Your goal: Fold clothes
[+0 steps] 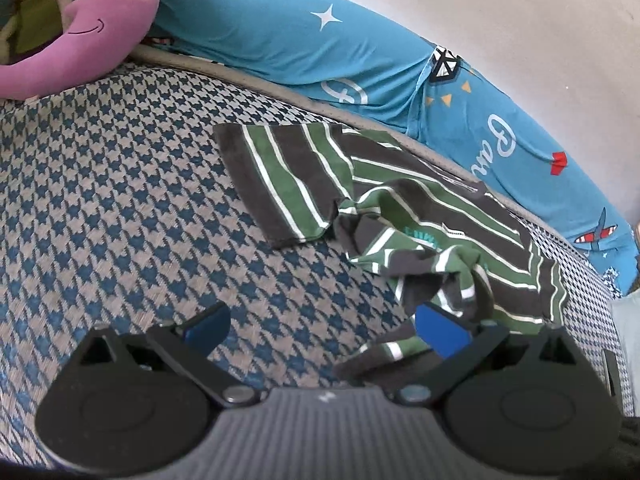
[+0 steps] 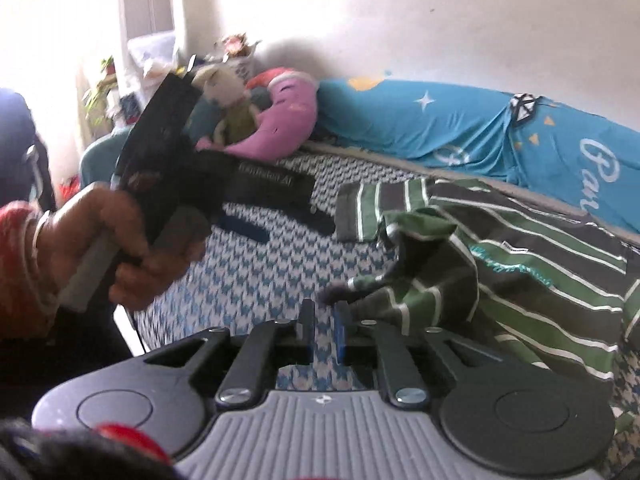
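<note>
Broadly, largest to smallest, all placed against the striped shirt:

Bed surface (image 1: 120, 184): blue-and-grey houndstooth cover beneath the shirt; a wide bare stretch lies on the side of the shirt toward the purple plush toy, reaching the view's edge.

Blue bedding (image 1: 280, 36): printed roll along the wall behind the shirt; a grey piped mattress edge (image 1: 256, 80) runs between them, just beside the shirt's far hem.

Striped shirt (image 1: 440, 216): green, dark grey and white, lying on the cover; one sleeve flat and spread with a straight cuff edge, the middle bunched into a crumpled ridge, the near part rumpled.

Purple plush toy (image 1: 100, 16): well apart from the shirt, at the far corner beside a smaller stuffed doll (image 2: 228, 108).

Left gripper (image 1: 324, 328): fingers spread wide; the one blue pad (image 1: 440, 332) touches the shirt's bunched near edge, the other over bare cover.

Right gripper (image 2: 322, 332): fingers nearly together with a narrow gap, nothing between them, just beside the shirt's crumpled tip.

Hand (image 2: 120, 248): grips the left gripper's handle, over the bare cover.
</note>
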`<action>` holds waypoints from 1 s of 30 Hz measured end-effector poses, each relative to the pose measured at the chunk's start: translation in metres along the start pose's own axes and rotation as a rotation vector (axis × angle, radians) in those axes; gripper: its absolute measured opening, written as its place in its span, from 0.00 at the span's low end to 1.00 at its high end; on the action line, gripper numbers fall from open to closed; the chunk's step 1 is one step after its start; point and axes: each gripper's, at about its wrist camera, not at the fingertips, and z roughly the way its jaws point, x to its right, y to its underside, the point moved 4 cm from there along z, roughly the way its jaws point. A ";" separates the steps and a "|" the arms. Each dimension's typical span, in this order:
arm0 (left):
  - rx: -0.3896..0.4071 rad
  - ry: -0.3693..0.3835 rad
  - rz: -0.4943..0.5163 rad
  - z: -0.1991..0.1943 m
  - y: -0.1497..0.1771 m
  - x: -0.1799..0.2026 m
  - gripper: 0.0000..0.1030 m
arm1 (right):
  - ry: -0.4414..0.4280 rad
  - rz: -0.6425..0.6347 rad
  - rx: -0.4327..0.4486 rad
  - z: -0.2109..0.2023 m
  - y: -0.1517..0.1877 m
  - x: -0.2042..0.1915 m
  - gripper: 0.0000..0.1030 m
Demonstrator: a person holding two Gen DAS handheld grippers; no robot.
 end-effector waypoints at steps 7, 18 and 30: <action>-0.007 0.022 -0.006 0.006 -0.002 0.000 0.99 | 0.033 -0.021 0.004 0.022 -0.003 -0.021 0.21; 0.021 0.000 -0.014 0.001 -0.009 -0.009 1.00 | 0.157 0.024 -0.034 0.086 0.002 -0.019 0.44; 0.001 -0.041 -0.029 0.005 -0.005 -0.022 1.00 | 0.312 0.108 -0.067 0.133 0.012 0.003 0.45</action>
